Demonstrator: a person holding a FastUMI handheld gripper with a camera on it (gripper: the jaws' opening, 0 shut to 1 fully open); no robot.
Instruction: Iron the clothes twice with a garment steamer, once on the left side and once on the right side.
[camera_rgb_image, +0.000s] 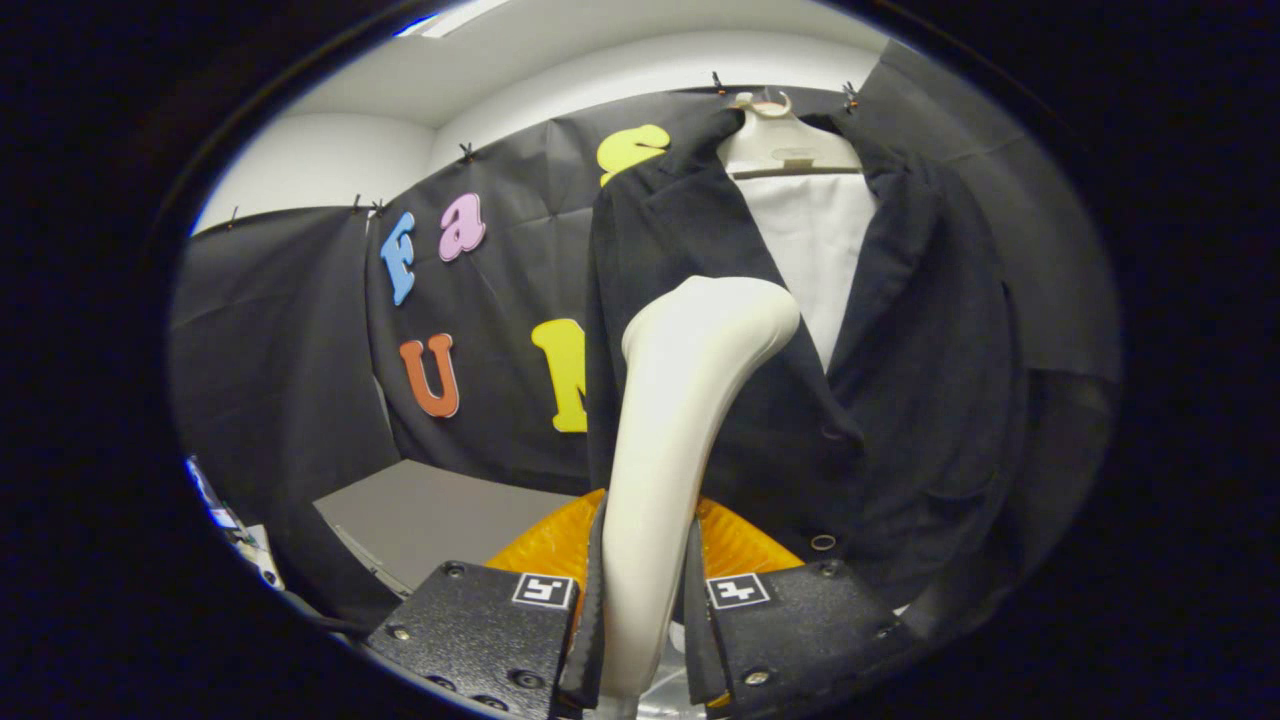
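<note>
The claw (645, 610) is clamped on the garment steamer (680, 420), both fingers (590, 600) pressed against the sides of its pale handle, one on each flank, low down near its base. The steamer rises upright from between the fingers, a smooth cream body that leans slightly and bends over at the top into a rounded head pointing toward the jacket. And there is the jacket (900, 380), a dark suit coat hanging on a light-coloured hanger (790, 140) hooked at the top of the black booth wall (280, 340). It hangs straight ahead, just beyond the steamer head, its lapels open over a white lining or shirt panel (815, 250) in the middle. The steamer head sits in front of the jacket's front panel beside the white opening; whether it touches the cloth I cannot tell. A button (823, 542) shows low on the jacket front, just above the finger on that side. Behind the steamer's handle, right behind the fingers, an orange ribbed thing (545, 545) spreads out to both sides. Off beyond it, a grey worktop (430, 520) runs back to the booth wall.
</note>
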